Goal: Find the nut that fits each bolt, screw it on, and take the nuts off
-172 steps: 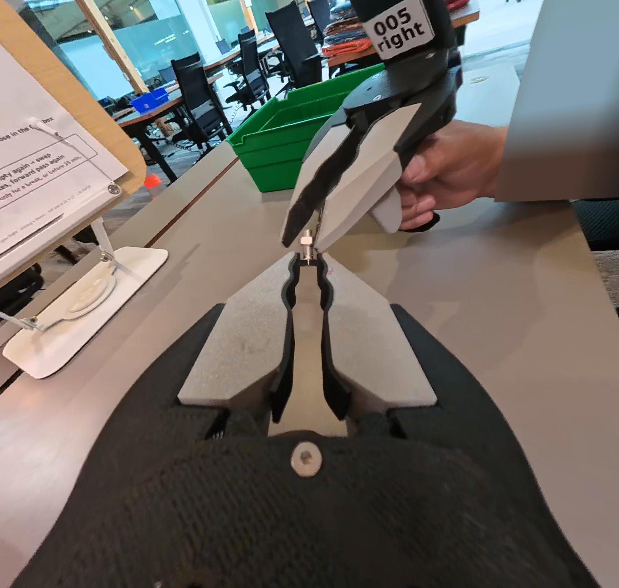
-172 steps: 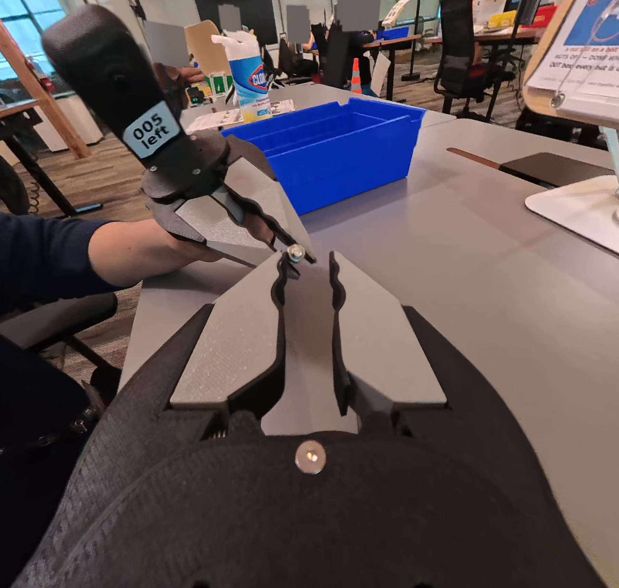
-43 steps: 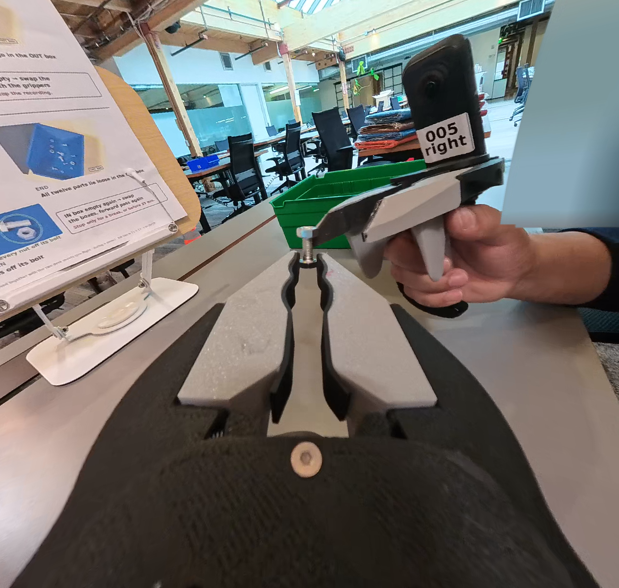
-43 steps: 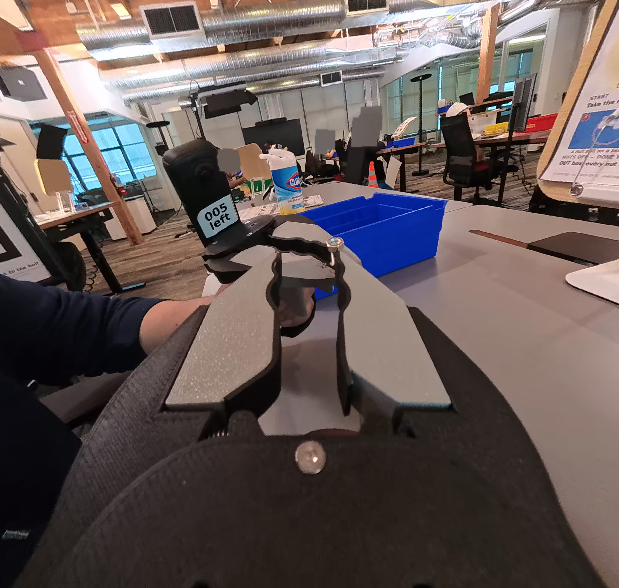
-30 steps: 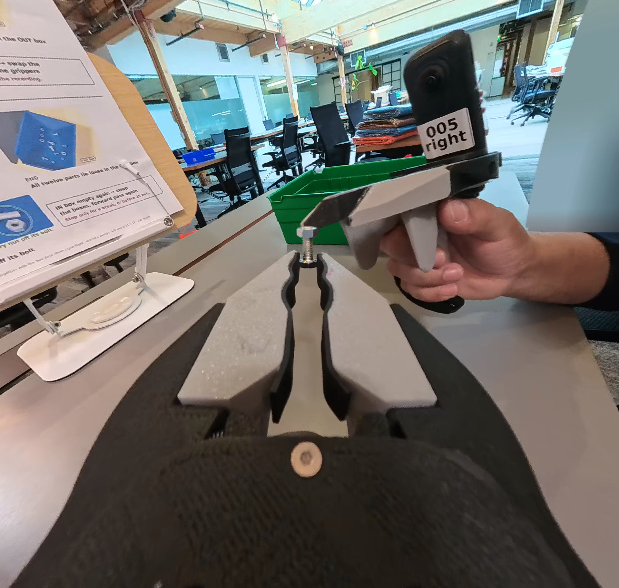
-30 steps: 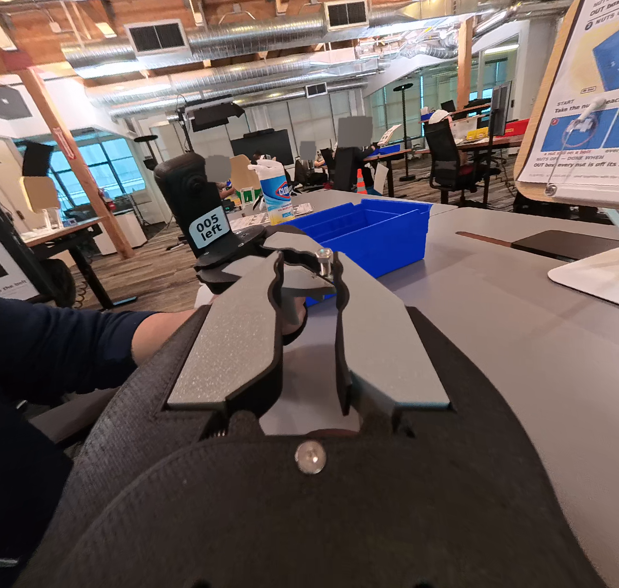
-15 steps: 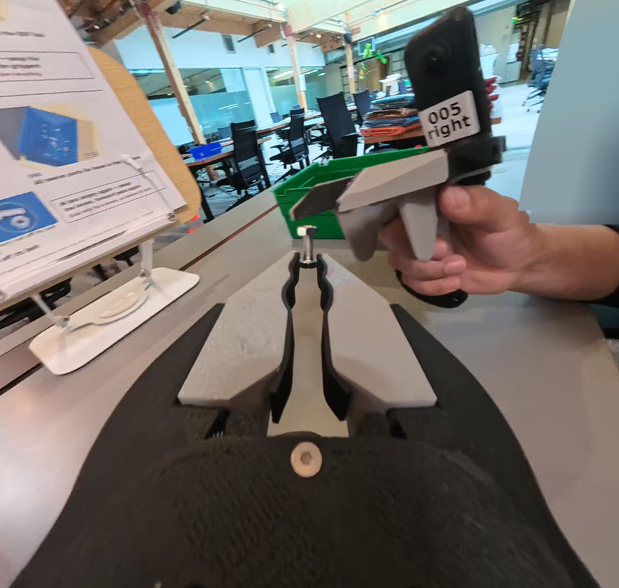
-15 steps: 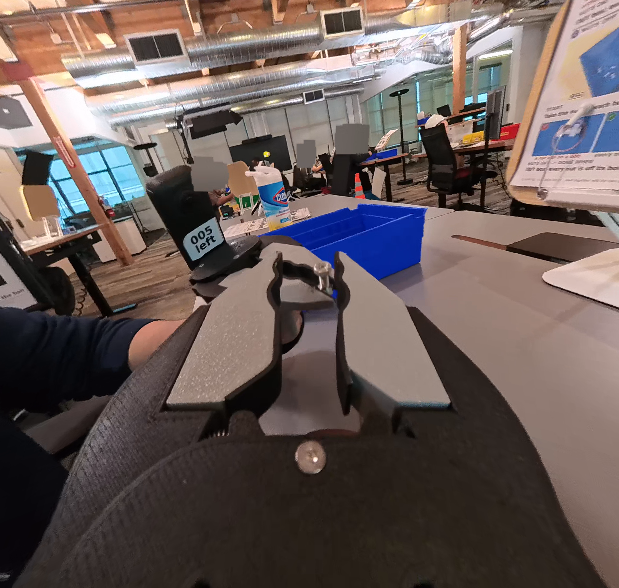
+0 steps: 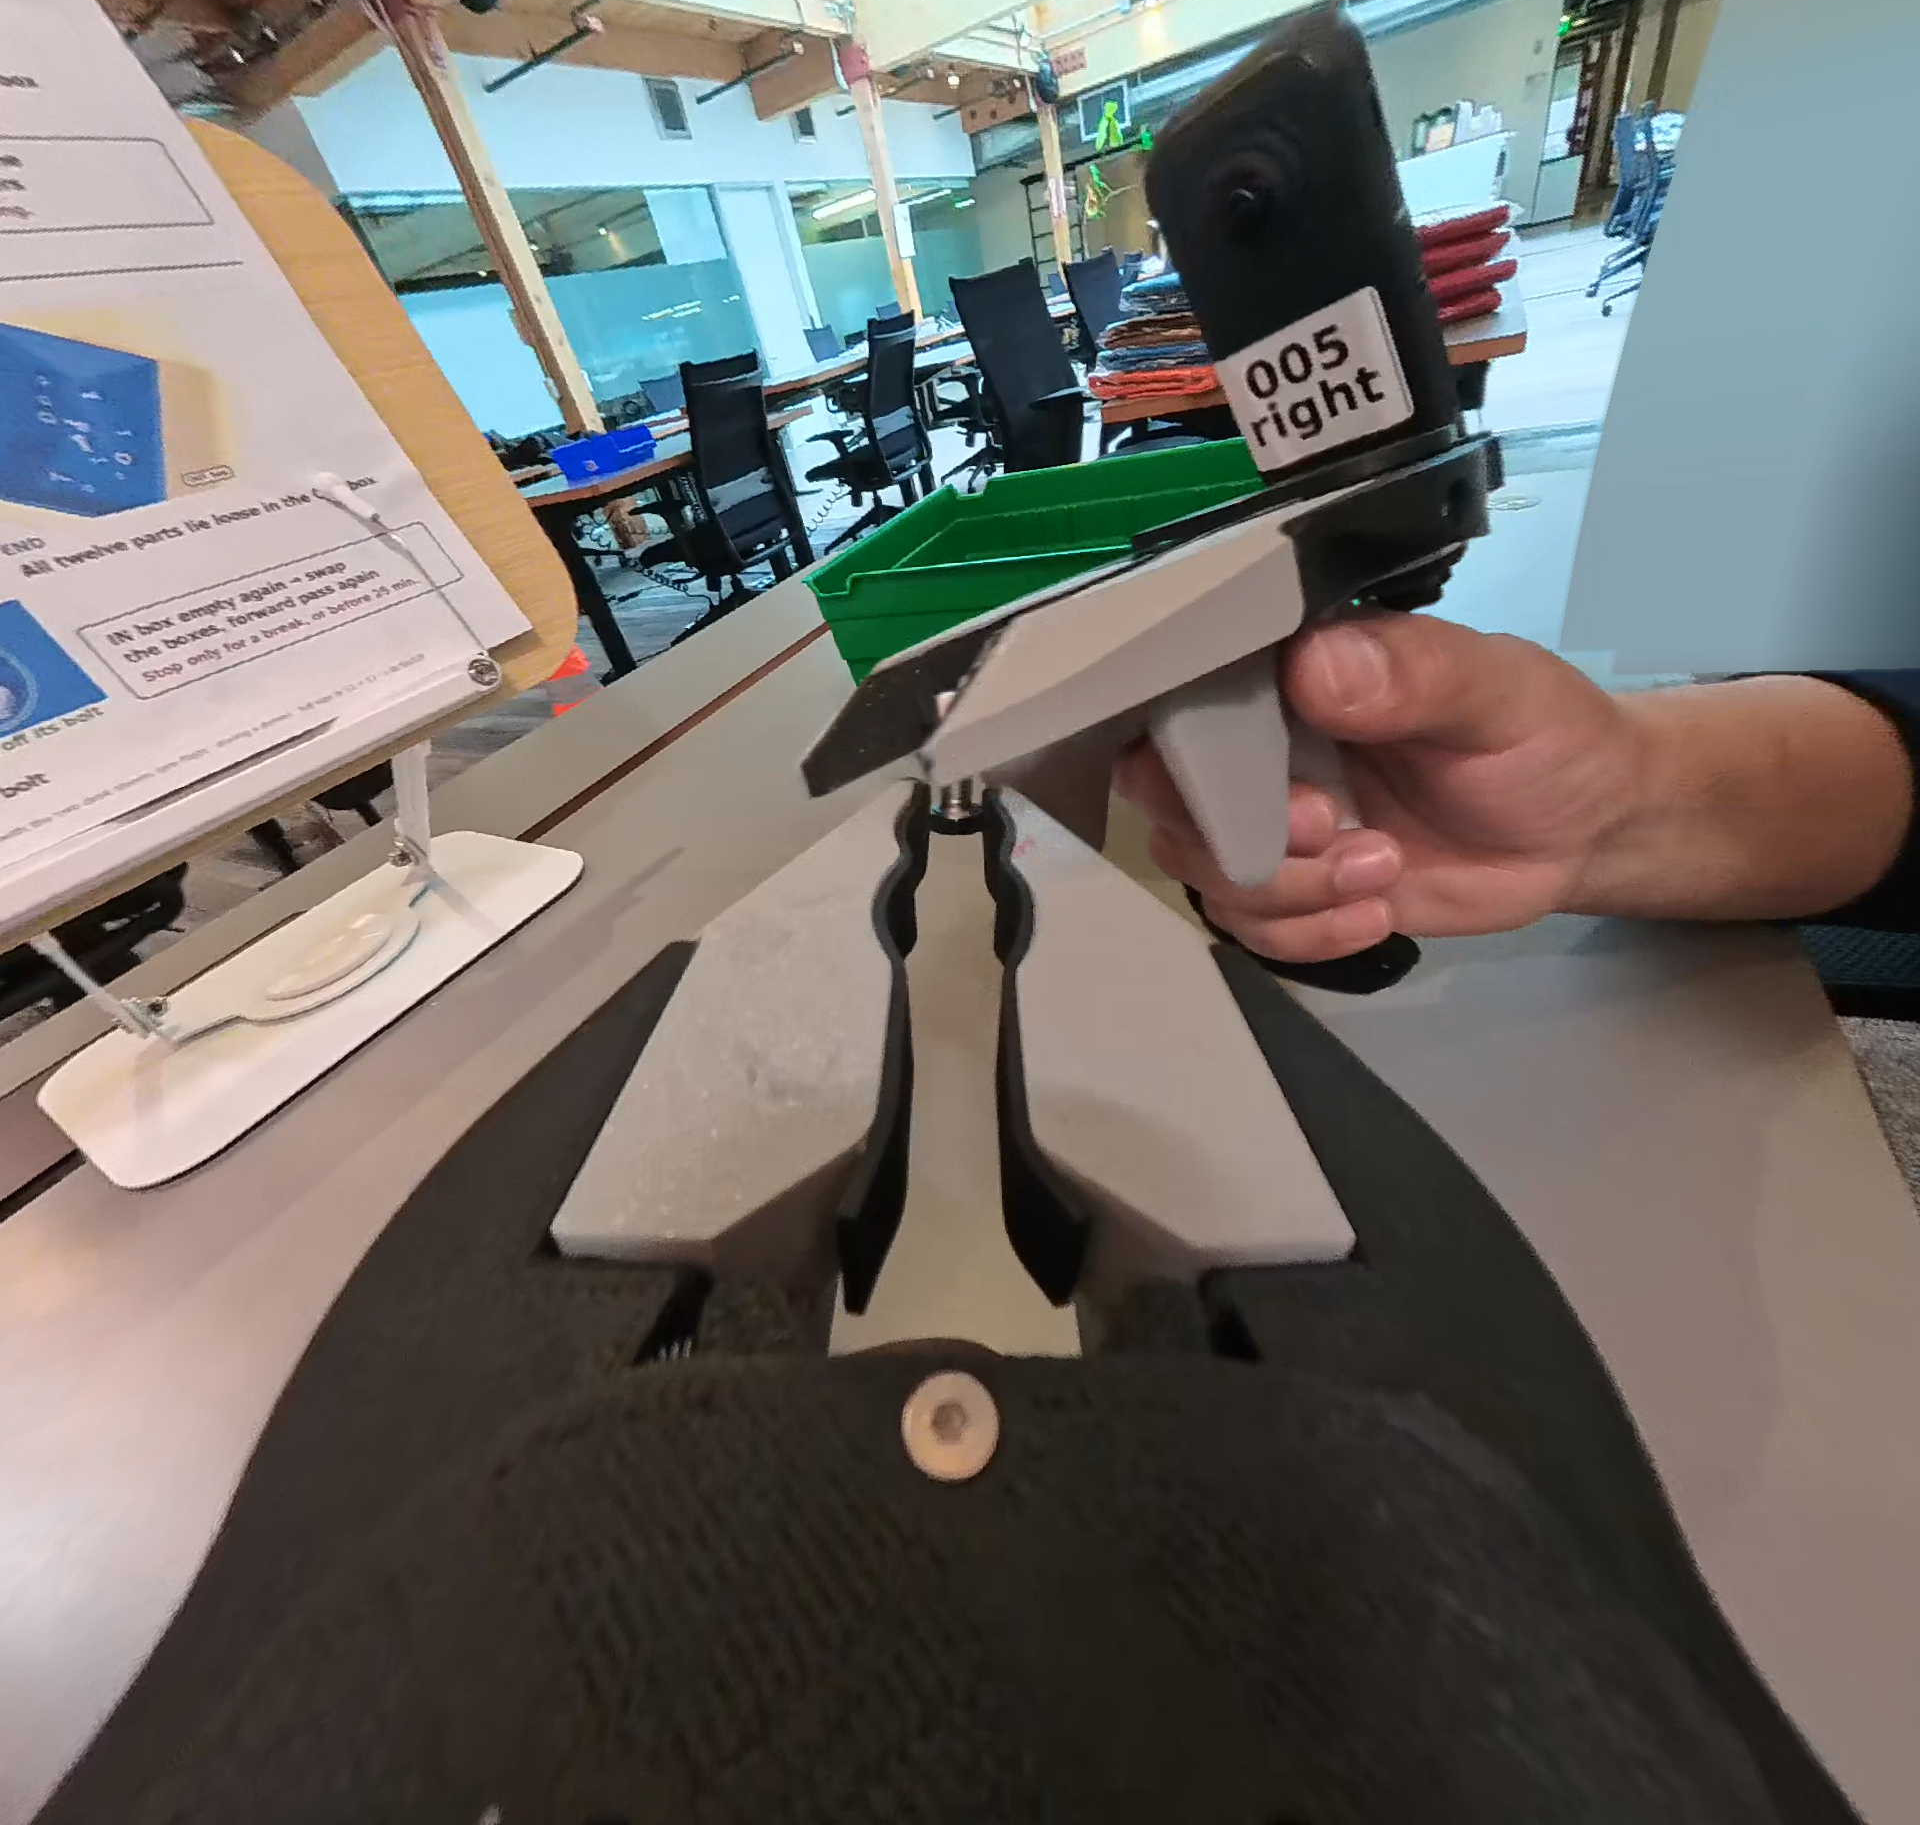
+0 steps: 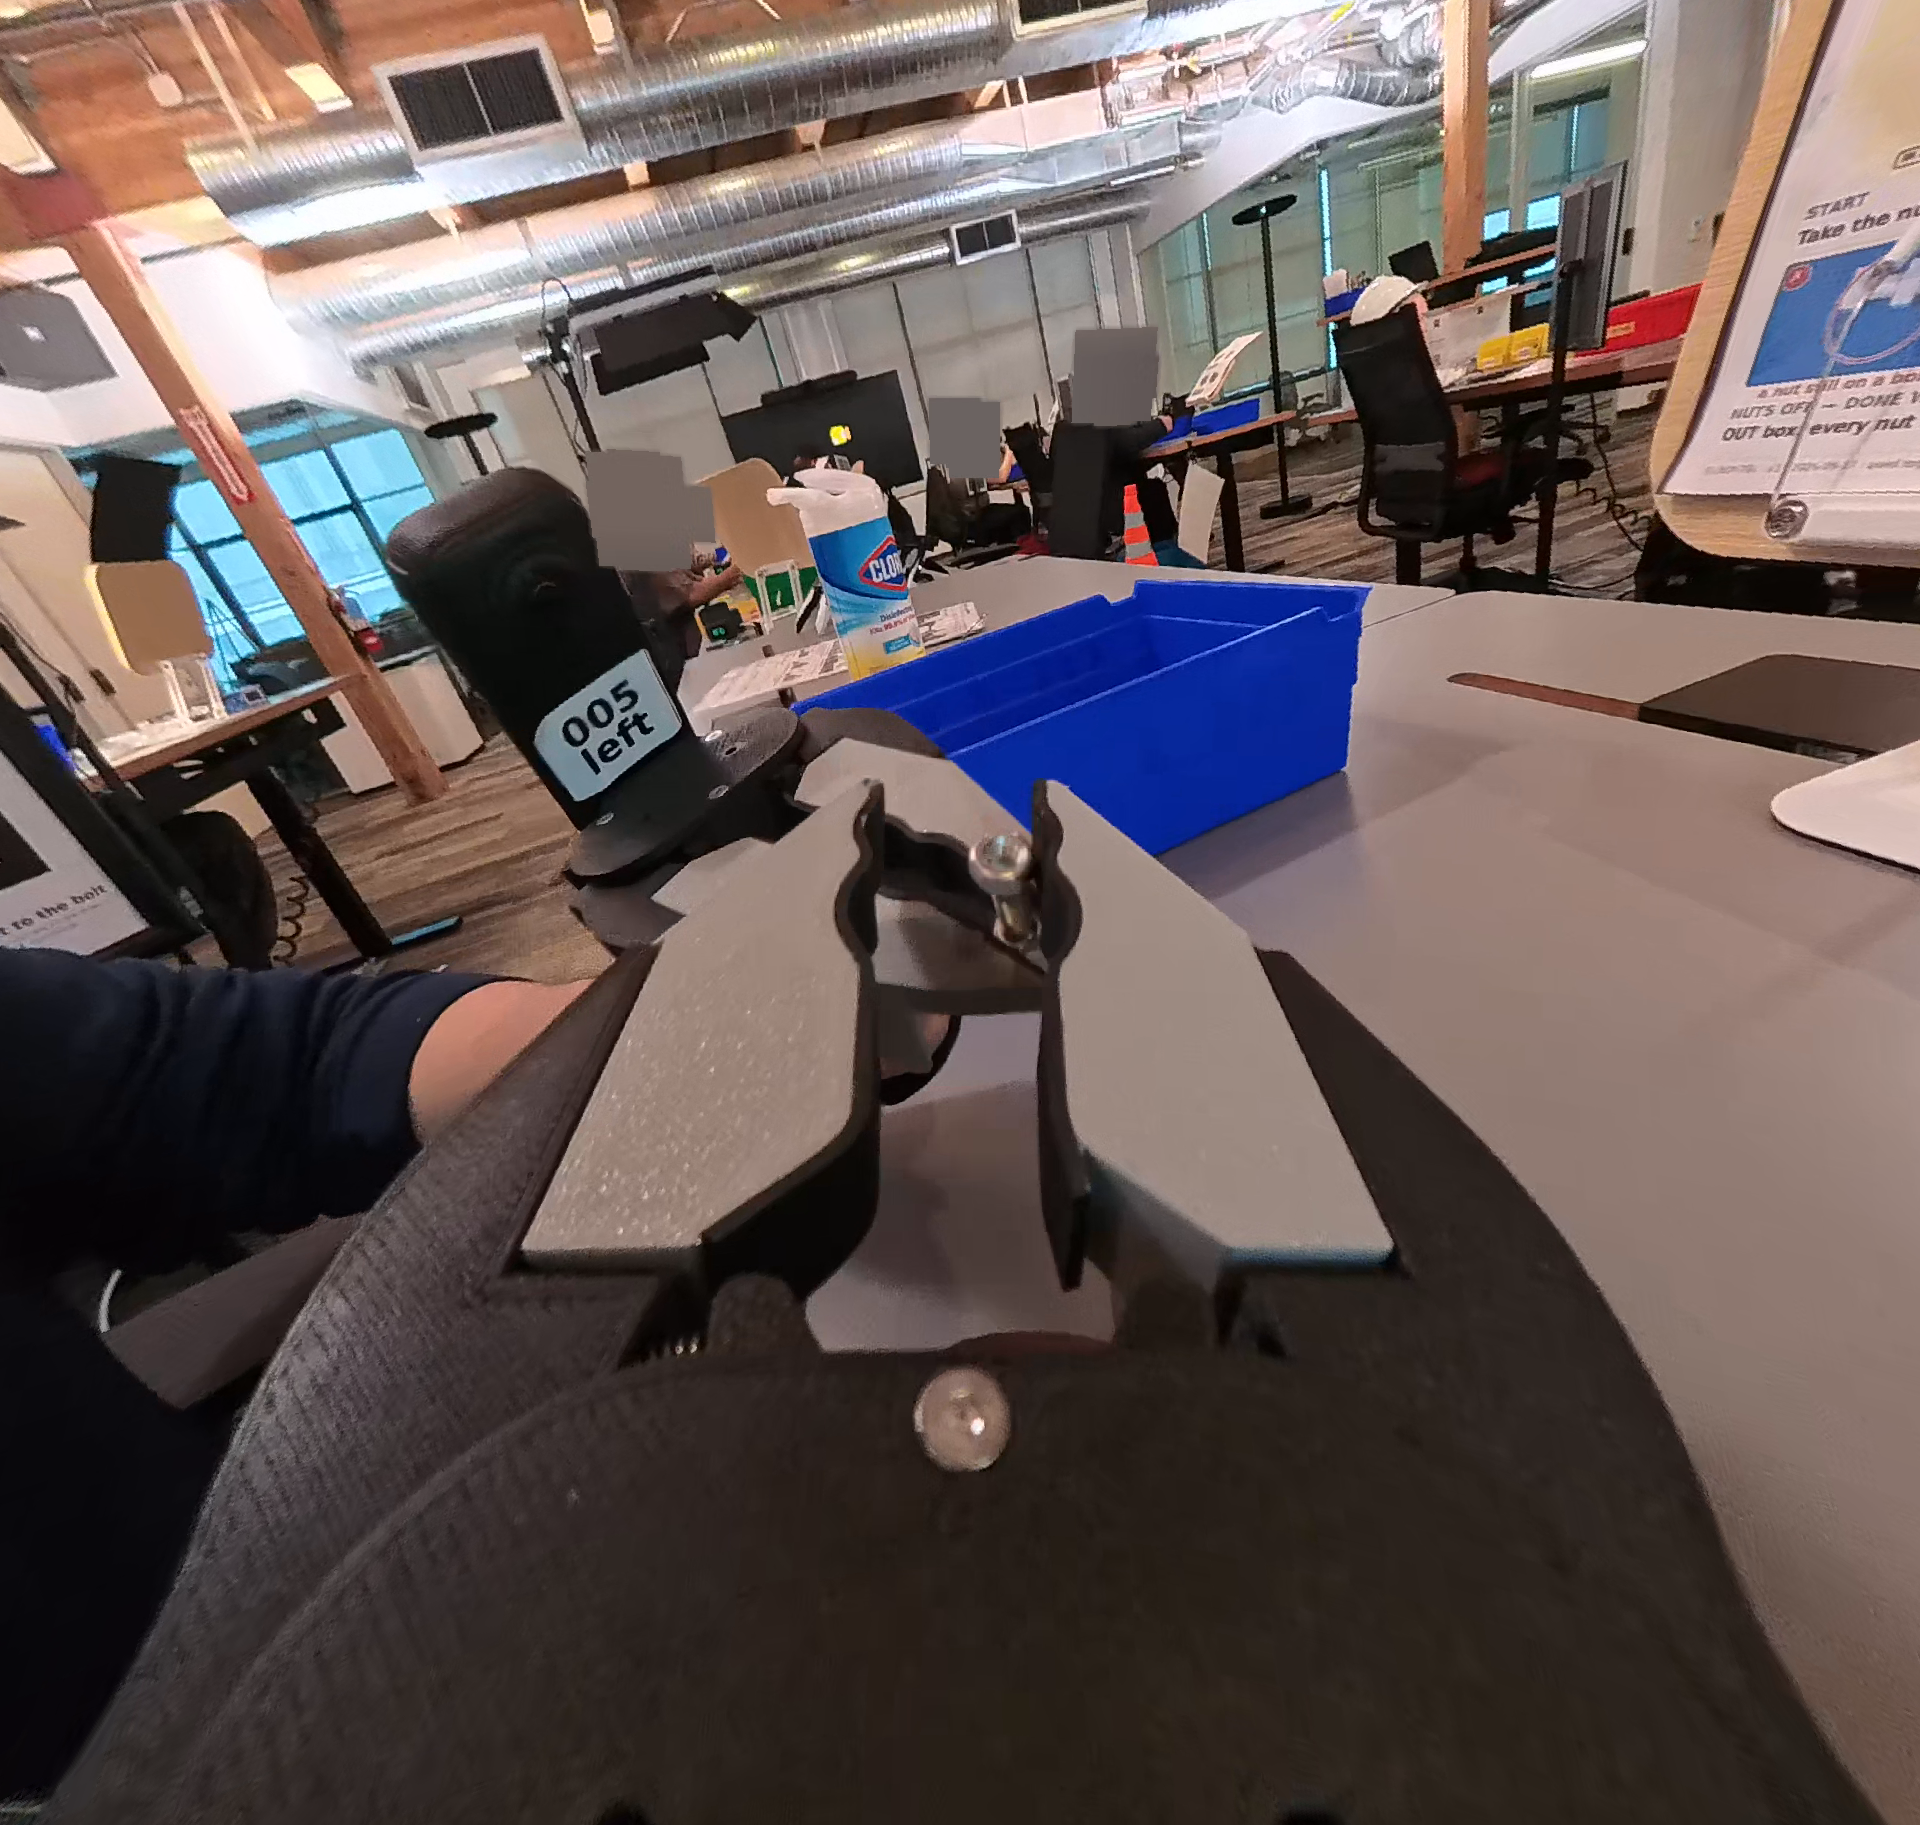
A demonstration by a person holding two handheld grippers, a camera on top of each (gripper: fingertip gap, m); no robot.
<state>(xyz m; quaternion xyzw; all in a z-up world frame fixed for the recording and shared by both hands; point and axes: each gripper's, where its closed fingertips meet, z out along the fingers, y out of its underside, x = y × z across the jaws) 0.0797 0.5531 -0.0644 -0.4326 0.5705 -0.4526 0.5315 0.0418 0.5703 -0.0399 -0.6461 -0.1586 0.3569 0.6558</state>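
Left tongs (image 9: 957,825) clamped on silver bolt (image 10: 1006,882), pads pressing shank, bolt upright at frame centre. Right tongs (image 10: 961,845) open around bolt head, bolt close to right-hand pad, contact unclear; gap to left-hand pad. In left wrist view, right tongs cover bolt top from above. Nut not discernible. Blue bin (image 10: 1164,710) centre-right on bench (image 10: 1507,944), green bin (image 9: 997,539) upper centre.
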